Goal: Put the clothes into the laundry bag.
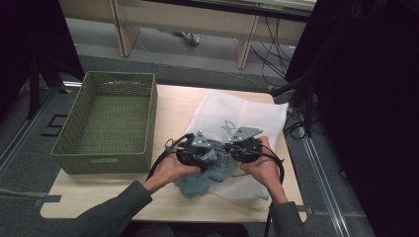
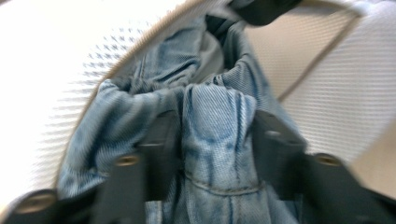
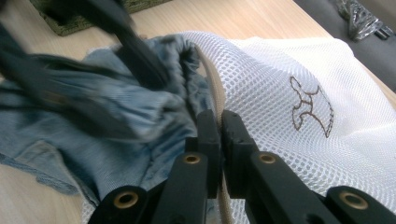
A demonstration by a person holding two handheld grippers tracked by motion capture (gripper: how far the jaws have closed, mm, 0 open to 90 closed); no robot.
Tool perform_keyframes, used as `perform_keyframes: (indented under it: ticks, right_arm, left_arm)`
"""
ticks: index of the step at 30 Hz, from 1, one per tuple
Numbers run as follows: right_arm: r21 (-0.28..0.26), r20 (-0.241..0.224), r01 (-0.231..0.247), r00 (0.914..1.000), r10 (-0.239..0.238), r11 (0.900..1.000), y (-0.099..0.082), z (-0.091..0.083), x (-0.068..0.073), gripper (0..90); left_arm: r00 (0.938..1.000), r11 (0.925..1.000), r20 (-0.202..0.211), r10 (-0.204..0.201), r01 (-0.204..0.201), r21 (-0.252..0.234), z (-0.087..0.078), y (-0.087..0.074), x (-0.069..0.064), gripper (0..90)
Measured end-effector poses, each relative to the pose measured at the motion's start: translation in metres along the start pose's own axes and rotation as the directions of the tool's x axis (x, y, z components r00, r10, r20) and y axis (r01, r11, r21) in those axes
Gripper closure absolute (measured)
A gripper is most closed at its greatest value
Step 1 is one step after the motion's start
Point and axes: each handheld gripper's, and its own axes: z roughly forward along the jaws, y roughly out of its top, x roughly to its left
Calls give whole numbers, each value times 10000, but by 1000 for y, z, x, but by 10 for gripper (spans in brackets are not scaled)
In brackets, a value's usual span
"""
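Denim garment (image 2: 219, 140) bunched at mesh laundry bag (image 3: 299, 70) mouth; left gripper (image 2: 217, 135) jaws half-closed around a fold, right gripper (image 3: 220, 126) pinching bag's rim. Judgement: keep rim lifted, feed cloth deeper before letting go

No readable text; emblem on mesh bag (image 3: 327, 70)

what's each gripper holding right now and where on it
The right gripper is shut on the tan edge band of the white mesh bag. The left gripper has a bunched fold of blue denim cloth between its jaws.
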Motion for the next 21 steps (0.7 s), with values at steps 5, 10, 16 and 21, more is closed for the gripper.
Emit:
perform_keyframes:
  ticks: [5, 10, 16, 21]
  right_arm:
    - [-47, -17, 59, 10000, -59, 10000, 0, 0, 0, 881]
    - [-2, -164, 84, 9998, -84, 10000, 3, 0, 2, 881]
    - [-180, -295, 72, 9995, -77, 9998, 7, -2, 7, 882]
    - [-503, -357, 340, 9987, -358, 9982, 14, -9, 10, 882]
  left_arm:
    - [9978, 9986, -405, -530, 526, -107, -33, -18, 5, 206]
    - [9939, 9875, 108, -1095, 1075, 1154, -2, -41, 11, 146]
    - [9955, 9933, -227, -922, 936, 676, 18, -29, 8, 727]
    - [9968, 9972, -302, -743, 745, 78, 17, 5, 6, 763]
